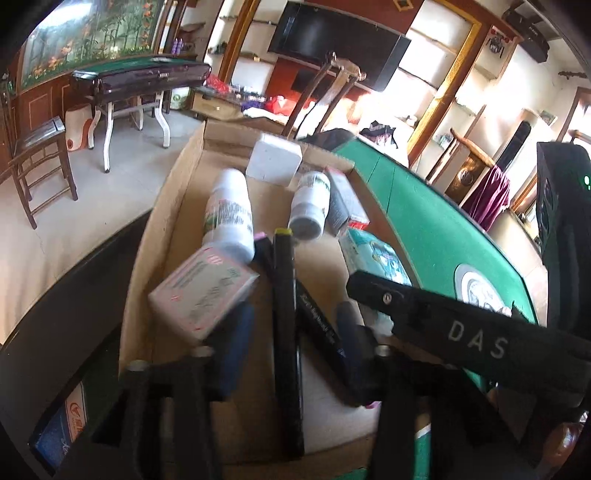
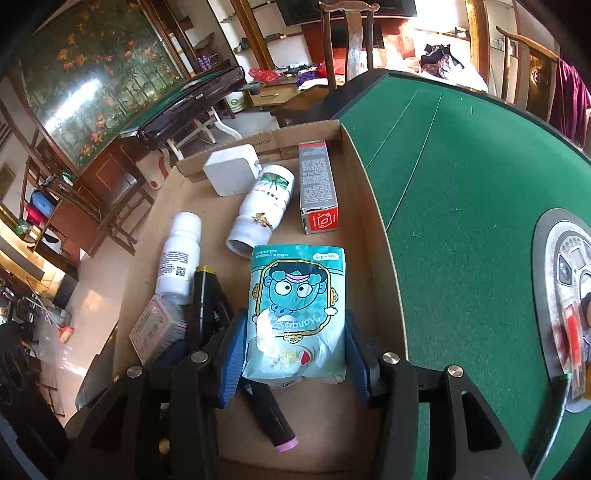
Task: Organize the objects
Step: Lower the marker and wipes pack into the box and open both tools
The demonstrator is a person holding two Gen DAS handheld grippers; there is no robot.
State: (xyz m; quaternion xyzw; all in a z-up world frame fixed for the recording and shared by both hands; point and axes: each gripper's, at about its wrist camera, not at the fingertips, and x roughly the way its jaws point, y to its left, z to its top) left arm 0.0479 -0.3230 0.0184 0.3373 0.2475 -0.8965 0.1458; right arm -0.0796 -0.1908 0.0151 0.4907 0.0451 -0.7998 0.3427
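Cardboard box [image 2: 373, 236] holds bottles, cartons, markers; right tongs [image 2: 295, 350] clamp tissue pack [image 2: 299, 306]; left tongs [image 1: 288, 332] spread wide.

A green felt table [image 2: 461, 192] with a round metal centre panel [image 2: 565, 295] fills the right side. Beyond it stand wooden chairs [image 2: 347, 37], one draped with a maroon cloth [image 2: 570, 96]. A second green-topped table [image 1: 140, 77] on white legs sits before a large floral wall painting [image 1: 92, 33]. A dark television [image 1: 336, 40] hangs on the far wall, beside pale shelves [image 1: 436, 62]. Another wooden chair [image 1: 37, 147] stands at the left on the light floor [image 1: 92, 199].
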